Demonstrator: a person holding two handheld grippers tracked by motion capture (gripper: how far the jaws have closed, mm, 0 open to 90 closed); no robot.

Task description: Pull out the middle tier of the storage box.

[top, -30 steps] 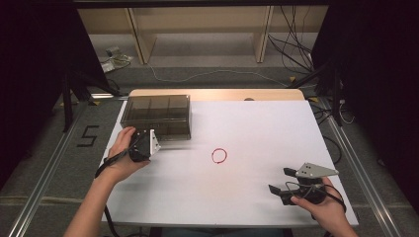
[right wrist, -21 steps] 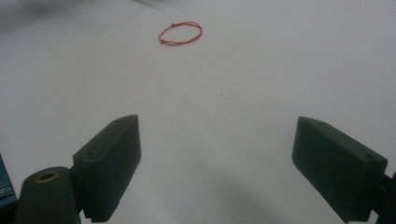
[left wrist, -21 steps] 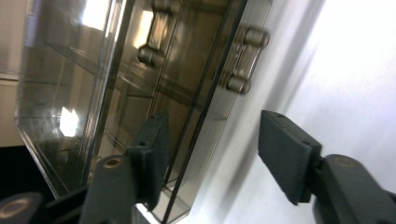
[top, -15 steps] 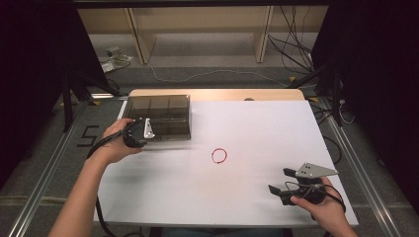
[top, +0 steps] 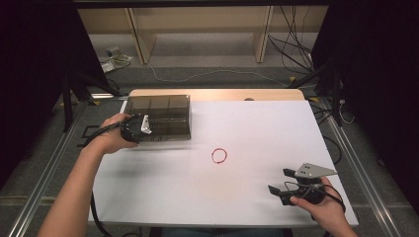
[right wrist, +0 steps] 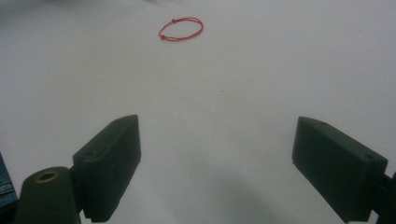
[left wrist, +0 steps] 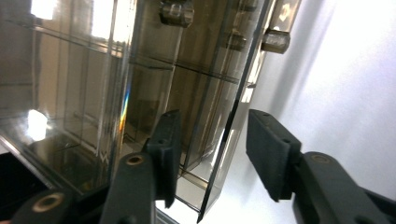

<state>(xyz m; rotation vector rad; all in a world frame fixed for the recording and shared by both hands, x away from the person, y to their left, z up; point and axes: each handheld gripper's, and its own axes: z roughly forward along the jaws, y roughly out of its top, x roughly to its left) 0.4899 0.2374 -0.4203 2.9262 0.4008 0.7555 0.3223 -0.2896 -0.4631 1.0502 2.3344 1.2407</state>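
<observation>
The left gripper (top: 148, 124) had moved up from the white mat onto the smoked plastic organiser box (top: 163, 109), its jaws partly open astride the box's front lid edge (left wrist: 233, 121), not yet clamped. That suggested opening the lid came next. The right gripper (right wrist: 217, 163) rested wide open and empty, well right of the box, facing the red band (right wrist: 181, 28).

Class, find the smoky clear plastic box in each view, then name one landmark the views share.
High view: plastic box at the table's far left.
Left gripper view: the box fills the left, its edge between the open tool's tips.
Right gripper view: not in it.
Shared landmark: white table surface.
</observation>
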